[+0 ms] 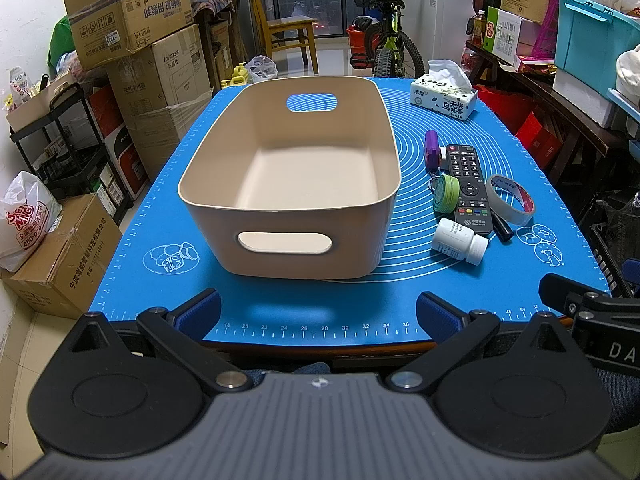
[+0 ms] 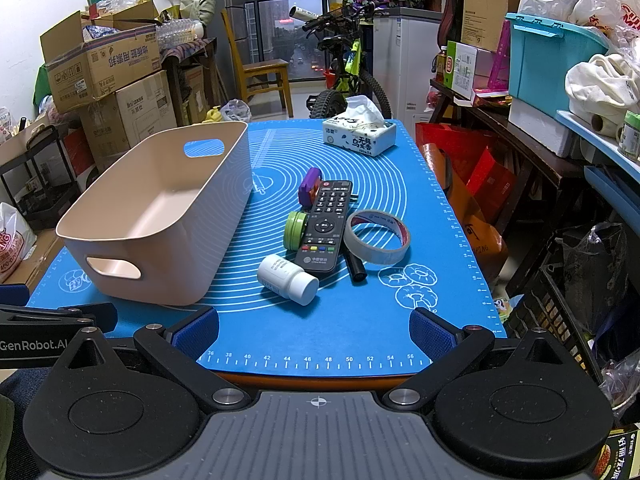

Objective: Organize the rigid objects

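A cluttered storeroom surrounded the table: stacked cardboard boxes [image 1: 132,20] to the left, a wooden chair [image 1: 286,30] and a bicycle [image 1: 386,46] by the far window, and shelves with a teal crate [image 2: 552,64] to the right. A blue silicone mat [image 1: 360,300] printed with white rings and a numbered ruler along its near edge covered the table.

A beige bin [image 1: 292,168] with cut-out handles stood on the mat's left half, holding nothing. Just right of it lay a cluster of small things: a black remote control [image 2: 326,226] with a "China Mobile" mark at its near end, a purple object [image 2: 309,191] touching the remote's far left corner, a green round tin [image 2: 295,230] against the remote's left side, a roll of tape [image 2: 378,236] at its right, a black marker [image 2: 354,266] poking out near the tape, and a white pill bottle [image 2: 287,278] on its side nearest the mat's near edge. Its label was too small to read. A tissue pack [image 2: 360,136] with Chinese print sat at the far right corner.

The left gripper [image 1: 318,314] hung over the near edge facing the bin, fingers spread wide and holding nothing. The right gripper [image 2: 314,330], also spread and bare, faced the cluster; "GenRobot.AI" was printed on the left gripper's side.
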{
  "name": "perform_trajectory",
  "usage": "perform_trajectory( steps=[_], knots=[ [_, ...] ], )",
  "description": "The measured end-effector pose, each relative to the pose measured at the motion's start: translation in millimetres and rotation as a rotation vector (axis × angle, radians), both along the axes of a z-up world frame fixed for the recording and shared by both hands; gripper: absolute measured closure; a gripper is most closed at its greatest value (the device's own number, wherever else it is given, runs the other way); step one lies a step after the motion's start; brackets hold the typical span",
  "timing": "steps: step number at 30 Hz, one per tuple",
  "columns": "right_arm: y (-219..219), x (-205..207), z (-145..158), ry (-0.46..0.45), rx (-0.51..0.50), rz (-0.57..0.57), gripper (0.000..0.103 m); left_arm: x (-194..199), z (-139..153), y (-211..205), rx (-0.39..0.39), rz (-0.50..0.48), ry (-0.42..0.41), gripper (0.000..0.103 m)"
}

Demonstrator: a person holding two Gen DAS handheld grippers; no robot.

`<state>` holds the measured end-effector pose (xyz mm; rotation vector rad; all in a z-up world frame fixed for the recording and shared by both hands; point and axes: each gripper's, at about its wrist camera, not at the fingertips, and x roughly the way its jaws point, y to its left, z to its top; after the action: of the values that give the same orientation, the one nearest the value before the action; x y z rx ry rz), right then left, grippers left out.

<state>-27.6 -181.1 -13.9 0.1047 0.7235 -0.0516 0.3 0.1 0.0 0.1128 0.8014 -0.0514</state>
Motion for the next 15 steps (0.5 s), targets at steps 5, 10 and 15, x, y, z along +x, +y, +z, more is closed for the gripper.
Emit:
perform_trajectory(
  steps=[5, 10, 15],
  knots=[
    [-1, 1, 2, 0.0, 0.003, 0.001, 0.003, 0, 0, -1, 0.008, 0.0, 0.003, 0.001],
    [-4, 1, 1, 0.004, 0.019, -0.007, 0.003, -1, 2, -2, 0.007, 0.008, -0.002, 0.001],
    [-12, 11, 7, 0.02, 0.081, -0.02, 0.003, 7, 2, 3, 0.0, 0.021, 0.018, 0.001]
  ],
)
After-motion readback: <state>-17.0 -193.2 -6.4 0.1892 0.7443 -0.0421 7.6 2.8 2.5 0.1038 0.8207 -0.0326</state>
